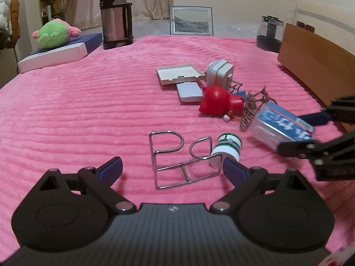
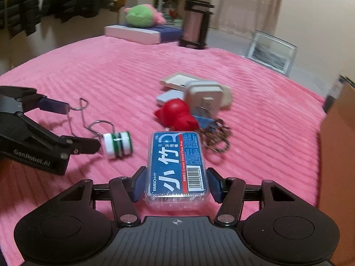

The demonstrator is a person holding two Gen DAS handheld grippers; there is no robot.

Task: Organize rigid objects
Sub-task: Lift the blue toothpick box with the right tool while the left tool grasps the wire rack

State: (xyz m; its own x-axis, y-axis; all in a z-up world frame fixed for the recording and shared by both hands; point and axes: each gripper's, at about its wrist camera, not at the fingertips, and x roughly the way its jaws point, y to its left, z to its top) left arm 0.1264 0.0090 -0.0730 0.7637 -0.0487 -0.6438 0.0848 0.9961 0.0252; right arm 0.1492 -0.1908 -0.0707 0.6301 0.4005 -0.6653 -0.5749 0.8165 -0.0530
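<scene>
My right gripper (image 2: 176, 185) is shut on a blue floss-pick box (image 2: 176, 166) and holds it above the pink blanket; the box also shows in the left wrist view (image 1: 281, 126). My left gripper (image 1: 172, 169) is open, its fingers on either side of a bent wire rack (image 1: 175, 161) lying on the blanket. A white and green spool (image 1: 227, 147) lies against the rack's right end. Beyond lie a red toy figure (image 1: 219, 102), a grey plug adapter (image 1: 219, 73), a flat white tray (image 1: 179, 73), a small grey case (image 1: 189, 92) and a brown chain (image 1: 250, 110).
A steel thermos (image 1: 115, 13), a picture frame (image 1: 192, 21) and a glass pot (image 1: 269, 33) stand at the far edge. A green plush (image 1: 53, 33) lies on a blue and white box (image 1: 57, 52) at far left. A brown wooden box (image 1: 315, 62) stands at the right.
</scene>
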